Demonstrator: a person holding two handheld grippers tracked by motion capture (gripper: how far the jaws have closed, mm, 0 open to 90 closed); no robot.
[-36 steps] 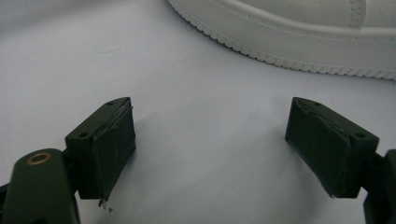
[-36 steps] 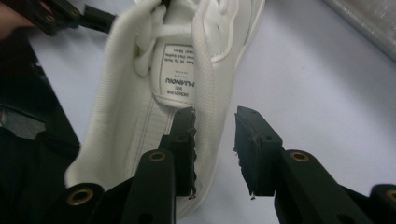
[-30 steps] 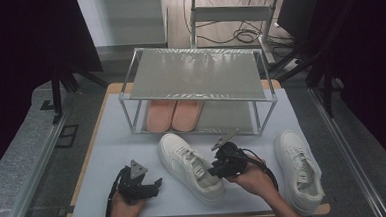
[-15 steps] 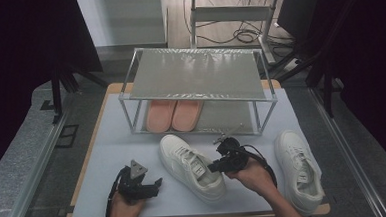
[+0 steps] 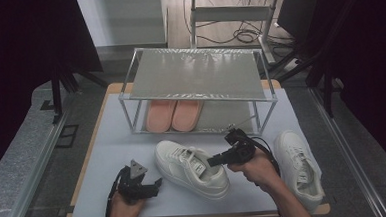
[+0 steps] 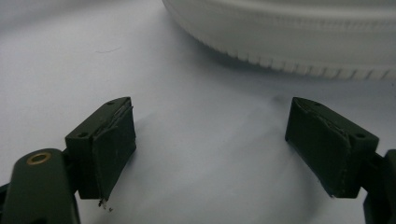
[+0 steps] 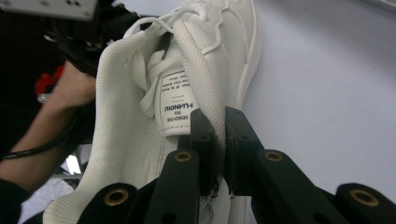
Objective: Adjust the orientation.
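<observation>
Right gripper (image 7: 219, 140) fingers pinch white sneaker (image 7: 205, 60) collar edge.

A white lace-up leather sneaker with a ribbed rubber sole (image 5: 191, 167) lies upright on the pale mat, just below the centre of the high view, toe toward the upper left and heel toward the lower right. Its padded collar rim (image 7: 205, 79) is pinched on one side near the heel. The tongue (printed label facing up) (image 7: 176, 101) stands out of the opening, with the laces loose over it.
</observation>
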